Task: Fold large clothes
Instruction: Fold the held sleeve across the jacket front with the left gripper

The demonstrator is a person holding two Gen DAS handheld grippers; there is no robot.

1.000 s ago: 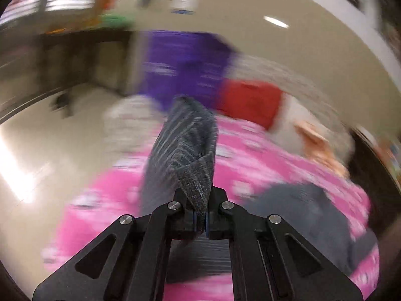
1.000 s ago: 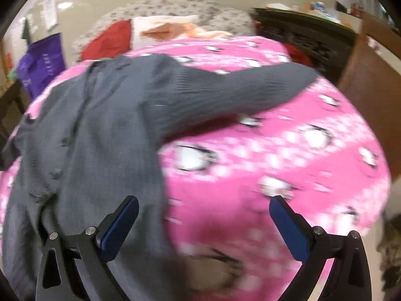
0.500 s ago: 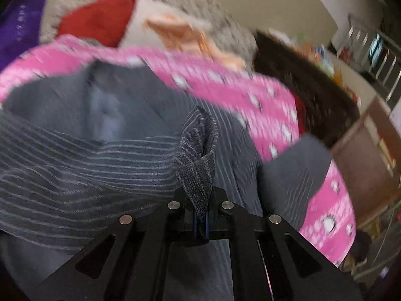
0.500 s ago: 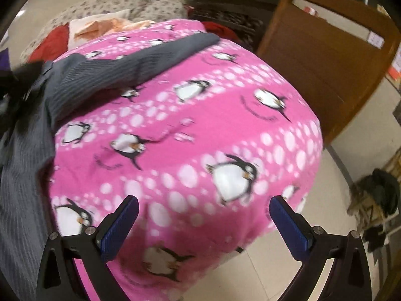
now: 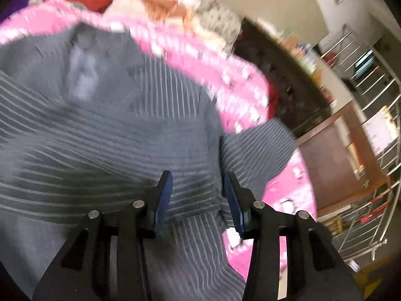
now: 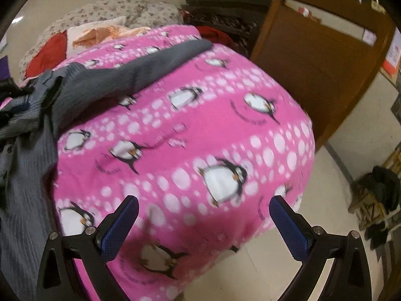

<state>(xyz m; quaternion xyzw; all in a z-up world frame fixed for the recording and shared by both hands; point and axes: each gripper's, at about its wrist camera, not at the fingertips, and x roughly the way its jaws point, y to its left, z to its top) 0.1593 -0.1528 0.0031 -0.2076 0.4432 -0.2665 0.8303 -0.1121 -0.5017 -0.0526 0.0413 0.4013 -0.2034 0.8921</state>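
Note:
A large grey ribbed cardigan (image 5: pixel 130 130) lies spread on a bed covered with a pink penguin blanket (image 5: pixel 225 75). My left gripper (image 5: pixel 198 198) is open just above the cardigan's folded-over sleeve and holds nothing. In the right wrist view the cardigan (image 6: pixel 30 165) lies at the left, one sleeve (image 6: pixel 150 62) stretched across the pink blanket (image 6: pixel 200 138). My right gripper (image 6: pixel 203 215) is wide open and empty over the blanket's near right corner.
Red and patterned pillows (image 6: pixel 50 55) lie at the head of the bed. A wooden headboard or chair (image 6: pixel 313 62) and a dark cabinet (image 6: pixel 225 17) stand to the right. Shoes (image 6: pixel 378 200) lie on the beige floor. A metal railing (image 5: pixel 371 100) shows at far right.
My left gripper swung the sleeve over the cardigan's body, then opened and let it go. My right gripper stayed open and drifted right toward the blanket's corner.

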